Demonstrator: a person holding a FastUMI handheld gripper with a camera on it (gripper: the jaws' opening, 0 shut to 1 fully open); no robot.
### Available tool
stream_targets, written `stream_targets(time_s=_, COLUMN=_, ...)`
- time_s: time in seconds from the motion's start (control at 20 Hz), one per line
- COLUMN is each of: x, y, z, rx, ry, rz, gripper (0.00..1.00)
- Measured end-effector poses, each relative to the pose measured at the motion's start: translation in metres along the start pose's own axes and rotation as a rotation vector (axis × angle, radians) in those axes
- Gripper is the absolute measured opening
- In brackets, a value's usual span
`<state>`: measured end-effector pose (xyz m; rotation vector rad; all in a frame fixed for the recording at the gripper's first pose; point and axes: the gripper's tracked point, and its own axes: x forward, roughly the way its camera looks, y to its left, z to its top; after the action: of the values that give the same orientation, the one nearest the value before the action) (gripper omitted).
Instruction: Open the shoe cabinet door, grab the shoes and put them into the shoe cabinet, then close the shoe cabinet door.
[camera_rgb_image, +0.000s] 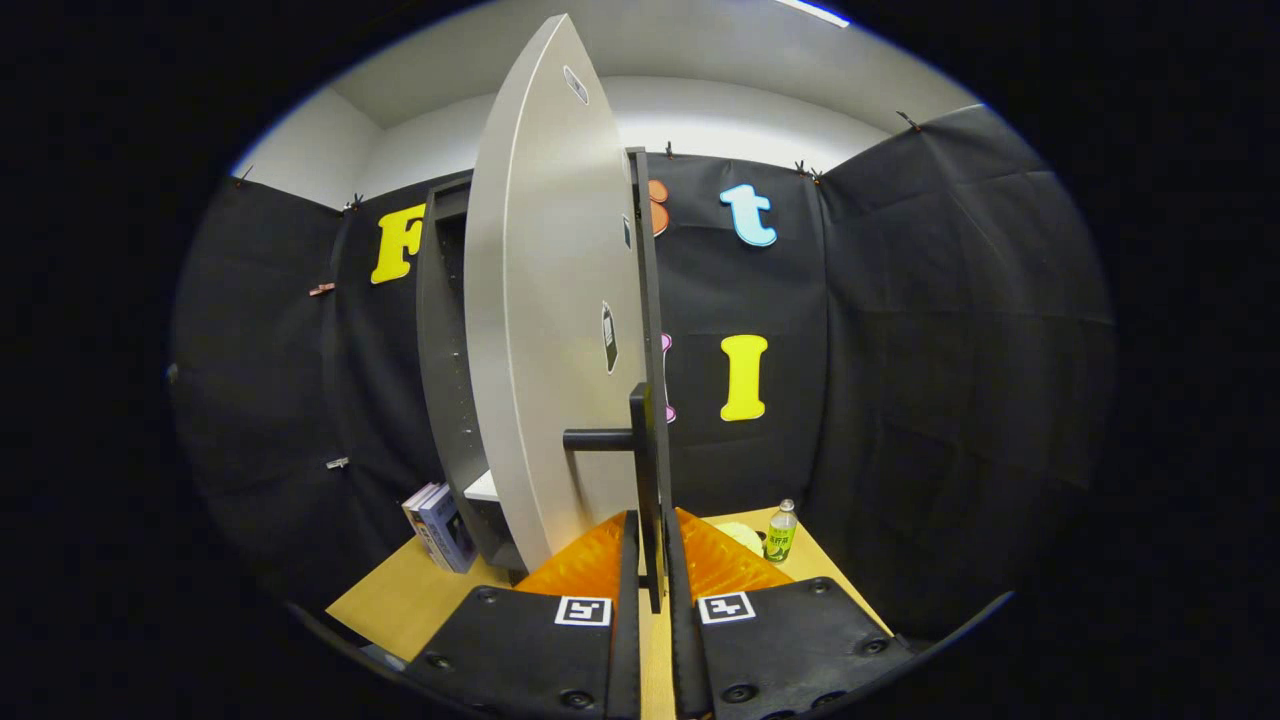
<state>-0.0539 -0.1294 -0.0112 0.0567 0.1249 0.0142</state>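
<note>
**Gripper closed on the door's edge, cabinet door swung open**

Your gripper (652, 560) points level and forward, its two fingers (628, 600) drawn close together with the thin front edge of the shoe cabinet door (545, 330) clamped between them. Each finger mount carries a square black-and-white marker; nothing readable is printed there. The door's bar handle (600, 439) sits just above your fingertips, jutting to the left. Small stickers on the door face are too small to read. The door stands edge-on to you, swung out from the shoe cabinet (445, 380) beyond it on the left. Books (440, 527) lean beside the cabinet's base. A bottle (780, 532) stands on the wooden table (400, 600) ahead to the right, its label illegible.
</note>
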Motion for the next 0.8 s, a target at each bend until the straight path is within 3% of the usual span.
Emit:
stream_targets(time_s=0.2, x=-0.003, y=-0.028, z=0.009, rx=-0.001, ry=-0.03, rz=-0.059, gripper=0.17)
stream_targets(time_s=0.5, x=-0.006, y=-0.033, z=0.008, rx=0.033, ry=-0.035, rz=-0.054, gripper=0.17)
stream_targets(time_s=0.7, x=-0.016, y=-0.041, z=0.01, rx=0.013, ry=-0.05, rz=-0.099, gripper=0.17)
stream_targets(time_s=0.8, x=-0.03, y=-0.041, z=0.009, rx=-0.013, ry=-0.059, rz=-0.118, gripper=0.24)
